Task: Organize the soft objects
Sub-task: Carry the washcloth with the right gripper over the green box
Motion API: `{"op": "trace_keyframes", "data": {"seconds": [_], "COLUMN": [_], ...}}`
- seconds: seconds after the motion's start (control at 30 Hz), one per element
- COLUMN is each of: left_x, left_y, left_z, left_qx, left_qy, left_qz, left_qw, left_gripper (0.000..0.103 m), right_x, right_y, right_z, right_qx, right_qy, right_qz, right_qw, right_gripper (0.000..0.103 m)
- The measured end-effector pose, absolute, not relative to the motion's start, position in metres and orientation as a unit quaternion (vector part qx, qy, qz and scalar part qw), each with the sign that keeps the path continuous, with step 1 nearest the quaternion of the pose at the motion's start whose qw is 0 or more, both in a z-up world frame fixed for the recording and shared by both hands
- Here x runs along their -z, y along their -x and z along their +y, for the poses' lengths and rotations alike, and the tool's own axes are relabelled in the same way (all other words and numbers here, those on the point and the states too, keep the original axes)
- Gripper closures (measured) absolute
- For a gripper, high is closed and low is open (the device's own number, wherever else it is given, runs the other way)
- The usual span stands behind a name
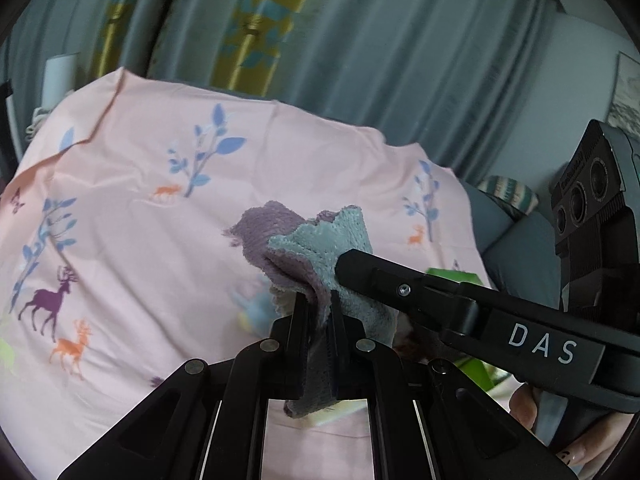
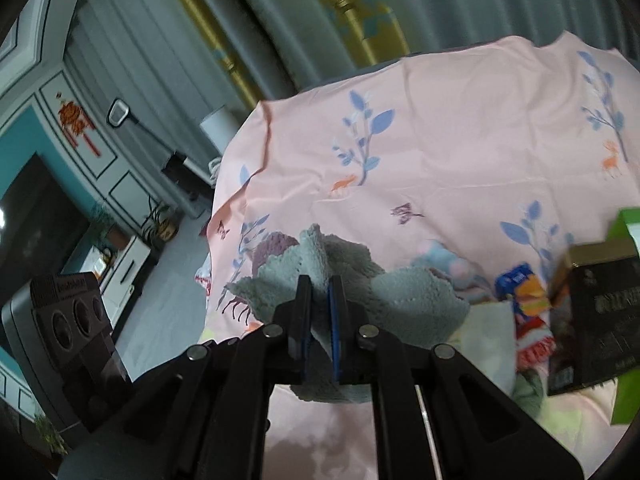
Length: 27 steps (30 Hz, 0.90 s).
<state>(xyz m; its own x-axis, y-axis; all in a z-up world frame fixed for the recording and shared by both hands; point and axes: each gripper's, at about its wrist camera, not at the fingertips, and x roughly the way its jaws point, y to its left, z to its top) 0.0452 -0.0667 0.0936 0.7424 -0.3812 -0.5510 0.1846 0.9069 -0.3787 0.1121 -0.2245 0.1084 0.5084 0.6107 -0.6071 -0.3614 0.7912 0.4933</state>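
A fluffy cloth [image 1: 320, 240], teal on one side and purple on the other, hangs bunched above a pink sheet [image 1: 140, 208] printed with deer and trees. My left gripper [image 1: 318, 300] is shut on a fold of it. From the right, my right gripper [image 1: 344, 270] reaches in and pinches the same cloth's teal side. In the right wrist view the cloth [image 2: 416, 300] spreads to both sides of my right gripper [image 2: 320, 284], which is shut on it. The left gripper's camera housing [image 2: 68, 320] shows at the lower left; its fingers are hidden.
On the sheet [image 2: 460, 120] to the right lie a dark box [image 2: 600, 312], a green box [image 2: 628, 232], a blue and orange carton [image 2: 524, 284], a pastel soft toy [image 2: 440, 260] and a pale yellow cloth [image 2: 492, 332]. Curtains hang behind; a TV cabinet [image 2: 120, 256] stands far left.
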Motion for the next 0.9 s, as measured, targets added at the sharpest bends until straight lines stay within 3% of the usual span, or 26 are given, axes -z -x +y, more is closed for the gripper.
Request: {"op": "trace_keyframes", "data": {"seconds": [0.9], "left_x": [-0.104], "left_y": [-0.066], "left_z": [-0.247], "left_qx": [0.278], "left_qy": [0.067], "left_qz": [0.323], "left_qw": [0.902], "left_gripper": [0.097], "right_x": [-0.103], "right_y": [-0.078], "right_z": [-0.407], "right_qx": [-0.155], "right_qy": [-0.241], "right_qz": [0.341], "right_qw": [0.895], "right_gripper": [0.094]}}
